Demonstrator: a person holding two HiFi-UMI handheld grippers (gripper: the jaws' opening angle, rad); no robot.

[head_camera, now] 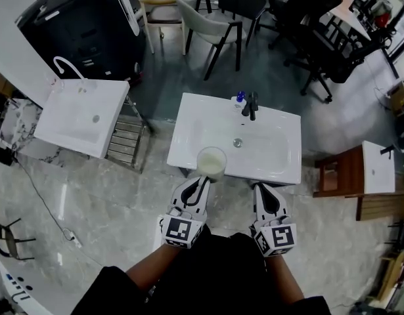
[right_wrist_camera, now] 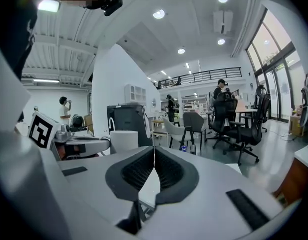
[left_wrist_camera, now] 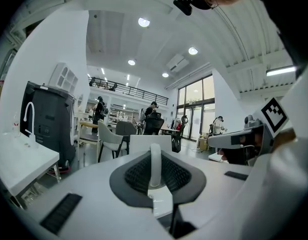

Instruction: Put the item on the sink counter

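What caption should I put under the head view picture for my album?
Left gripper holds a white cup at the front edge of the sink; right gripper shut, empty.

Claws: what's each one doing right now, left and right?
Left claw: closed on the white cup.
Right claw: closed, holding nothing.

The cup (head_camera: 211, 163) is covering the tips of the left tongs (head_camera: 202, 181) and a stretch of the sink's (head_camera: 284, 166) near rim in the head view. In the left gripper view the tongs' pads (left_wrist_camera: 137, 176) are hiding the cup's lower part, leaving only its handle (left_wrist_camera: 155, 163) and upper wall showing. The blue-topped bottle (head_camera: 240, 99) beside the tap (head_camera: 252, 105) is showing too small to tell its kind. The person's forearms (head_camera: 152, 271) are running off the near edge.
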